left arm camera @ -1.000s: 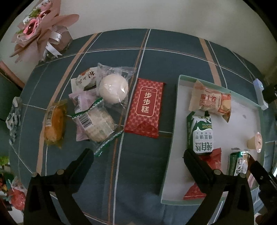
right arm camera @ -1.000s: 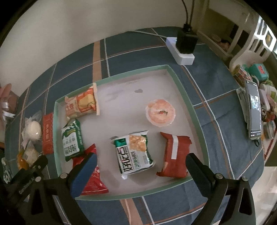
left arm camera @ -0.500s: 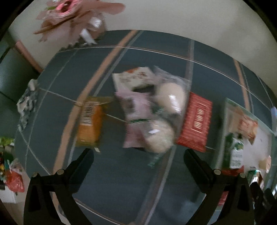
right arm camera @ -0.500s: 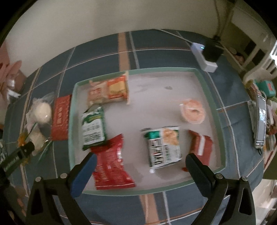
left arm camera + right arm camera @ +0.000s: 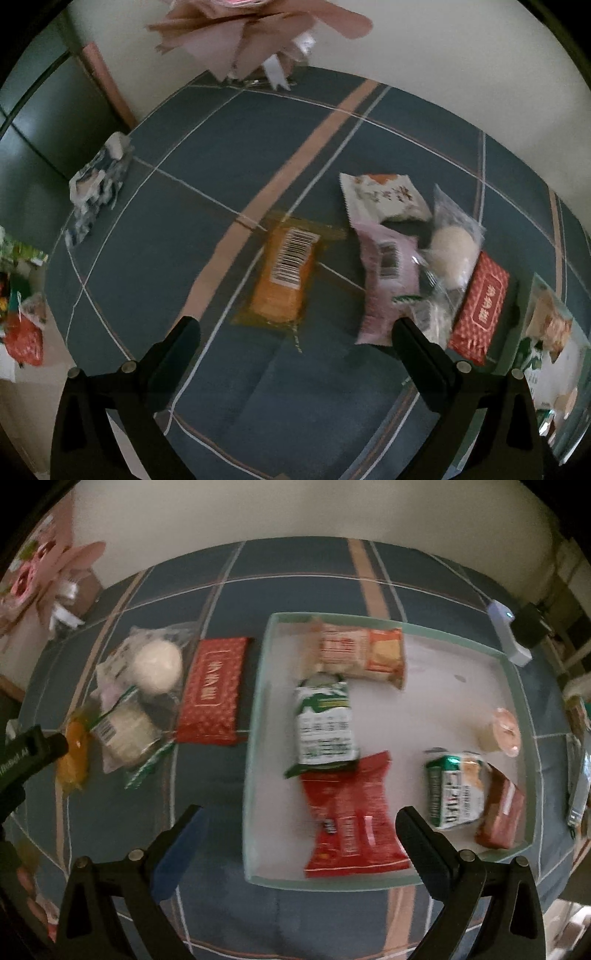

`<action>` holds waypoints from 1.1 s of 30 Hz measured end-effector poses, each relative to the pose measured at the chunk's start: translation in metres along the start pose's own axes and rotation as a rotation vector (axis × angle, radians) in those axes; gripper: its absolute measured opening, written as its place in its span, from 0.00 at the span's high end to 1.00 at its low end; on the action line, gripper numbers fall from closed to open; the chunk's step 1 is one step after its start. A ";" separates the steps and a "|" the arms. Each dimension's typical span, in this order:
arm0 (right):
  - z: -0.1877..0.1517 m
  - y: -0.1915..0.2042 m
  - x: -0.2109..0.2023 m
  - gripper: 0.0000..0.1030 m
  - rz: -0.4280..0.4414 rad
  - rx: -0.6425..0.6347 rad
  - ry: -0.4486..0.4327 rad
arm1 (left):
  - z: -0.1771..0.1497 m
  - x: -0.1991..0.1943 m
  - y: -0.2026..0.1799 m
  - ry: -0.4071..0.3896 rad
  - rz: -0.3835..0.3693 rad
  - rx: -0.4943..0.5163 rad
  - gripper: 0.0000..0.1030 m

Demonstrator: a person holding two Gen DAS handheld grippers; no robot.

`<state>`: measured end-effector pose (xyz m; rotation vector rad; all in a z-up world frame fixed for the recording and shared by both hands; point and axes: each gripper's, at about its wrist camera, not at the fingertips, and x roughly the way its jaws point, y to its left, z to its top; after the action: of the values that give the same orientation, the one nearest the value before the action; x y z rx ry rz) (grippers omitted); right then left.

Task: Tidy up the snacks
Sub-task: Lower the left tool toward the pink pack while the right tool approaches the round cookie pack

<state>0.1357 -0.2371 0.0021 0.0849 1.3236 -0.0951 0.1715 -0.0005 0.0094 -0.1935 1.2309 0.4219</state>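
Loose snacks lie on the blue plaid cloth: an orange packet (image 5: 284, 280), a pink packet (image 5: 384, 280), a white printed packet (image 5: 384, 199), a clear bag with a white bun (image 5: 452, 258) and a red packet (image 5: 480, 306). My left gripper (image 5: 295, 343) is open and empty, just in front of the orange packet. The green-rimmed tray (image 5: 255, 716) holds several snacks, among them a green-white pouch (image 5: 325, 723) and a red bag (image 5: 351, 819). My right gripper (image 5: 299, 830) is open and empty above the tray's near left corner.
A pink paper bouquet (image 5: 251, 33) stands at the table's far edge. A crumpled wrapper (image 5: 96, 184) lies at the left edge. A white power strip (image 5: 508, 635) with a black plug lies beyond the tray. A phone (image 5: 580, 786) lies at the right.
Both grippers have swung to the left. The left view now centres on the orange packet instead of the tray's edge. The right view now takes in the loose snacks left of the tray.
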 end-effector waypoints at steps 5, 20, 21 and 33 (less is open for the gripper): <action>-0.001 0.022 0.003 0.00 0.045 -0.033 0.002 | 0.003 0.006 0.006 0.008 -0.011 -0.013 0.00; 0.016 0.032 0.022 0.00 0.079 -0.021 -0.041 | 0.012 0.029 0.008 0.052 -0.041 -0.004 0.00; 0.019 0.033 0.022 0.00 0.078 -0.019 -0.049 | 0.012 0.031 0.008 0.056 -0.043 -0.003 0.00; 0.030 0.059 0.032 0.00 0.103 -0.070 -0.079 | 0.020 0.052 0.005 0.090 -0.083 0.004 0.00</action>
<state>0.1790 -0.1828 -0.0214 0.0896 1.2405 0.0351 0.2011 0.0225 -0.0324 -0.2619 1.3076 0.3422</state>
